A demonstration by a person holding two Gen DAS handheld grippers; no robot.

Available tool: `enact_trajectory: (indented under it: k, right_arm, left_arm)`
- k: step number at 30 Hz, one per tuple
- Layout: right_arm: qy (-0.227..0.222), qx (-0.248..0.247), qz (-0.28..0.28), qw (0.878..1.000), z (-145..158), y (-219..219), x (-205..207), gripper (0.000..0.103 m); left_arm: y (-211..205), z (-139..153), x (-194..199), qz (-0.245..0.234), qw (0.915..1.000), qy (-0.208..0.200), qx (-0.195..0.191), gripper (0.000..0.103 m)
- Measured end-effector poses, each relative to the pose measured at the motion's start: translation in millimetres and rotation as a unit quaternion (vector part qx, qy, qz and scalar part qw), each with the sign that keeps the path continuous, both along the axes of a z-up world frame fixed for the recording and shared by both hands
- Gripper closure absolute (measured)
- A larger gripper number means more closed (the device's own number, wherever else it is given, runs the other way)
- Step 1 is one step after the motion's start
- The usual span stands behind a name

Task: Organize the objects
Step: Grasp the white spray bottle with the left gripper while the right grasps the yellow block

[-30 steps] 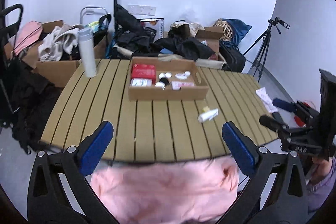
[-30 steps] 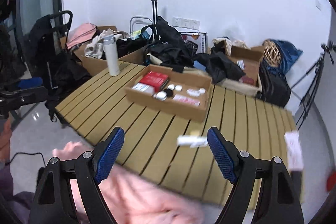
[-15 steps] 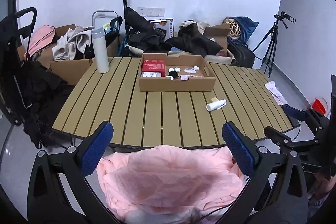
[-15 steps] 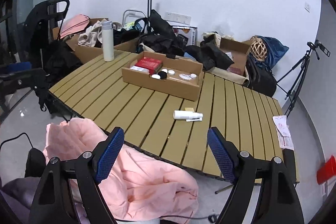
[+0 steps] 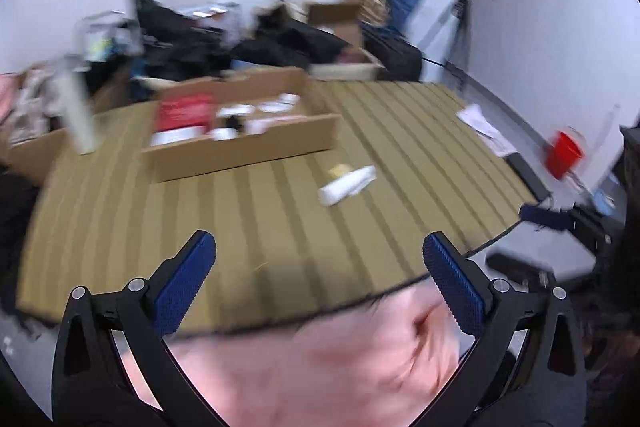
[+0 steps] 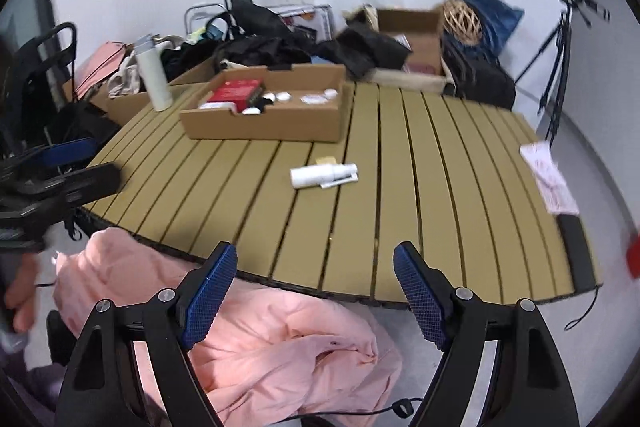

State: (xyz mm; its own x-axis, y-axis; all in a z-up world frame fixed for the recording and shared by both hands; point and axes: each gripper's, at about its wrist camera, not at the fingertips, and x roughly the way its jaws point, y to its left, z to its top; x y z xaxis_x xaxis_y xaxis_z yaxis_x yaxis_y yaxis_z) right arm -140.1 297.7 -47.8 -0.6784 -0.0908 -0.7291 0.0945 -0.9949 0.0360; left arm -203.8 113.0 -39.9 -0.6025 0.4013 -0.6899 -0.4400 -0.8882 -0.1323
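Note:
A white tube-shaped bottle (image 6: 323,175) lies on the slatted wooden table (image 6: 420,187), with a small yellow piece (image 6: 326,160) beside it; the blurred left wrist view shows the bottle too (image 5: 347,184). A shallow cardboard box (image 6: 264,125) at the back holds a red packet (image 6: 237,91) and small white items. My left gripper (image 5: 320,279) is open and empty over the near table edge. My right gripper (image 6: 315,287) is open and empty at the near edge, short of the bottle.
A white flask (image 6: 154,75) stands at the table's back left. Papers (image 6: 550,175) lie at the right edge. A pink jacket (image 6: 256,339) lies below the near edge. Bags, boxes, a trolley and a tripod (image 6: 560,43) crowd the back wall.
Both grippers have moved forward and closer to the table. The left view has swung to the right and is blurred by motion. Both grippers stay open and empty.

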Motion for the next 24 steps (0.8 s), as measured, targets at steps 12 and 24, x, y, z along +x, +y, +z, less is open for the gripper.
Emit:
enact_trajectory:
  k: [12, 24]
  right_arm:
    - [-0.044, -0.036, -0.048, 0.997, -44, 59, -68, 0.019]
    - [-0.077, -0.044, -0.024, 0.996, -75, 46, -104, 0.019]
  left_arm:
    - [109, -116, -141, -0.111, 0.9860, -0.080, -0.095, 0.033]
    - [55, -89, -100, -0.103, 0.9887, -0.104, 0.032, 0.079]
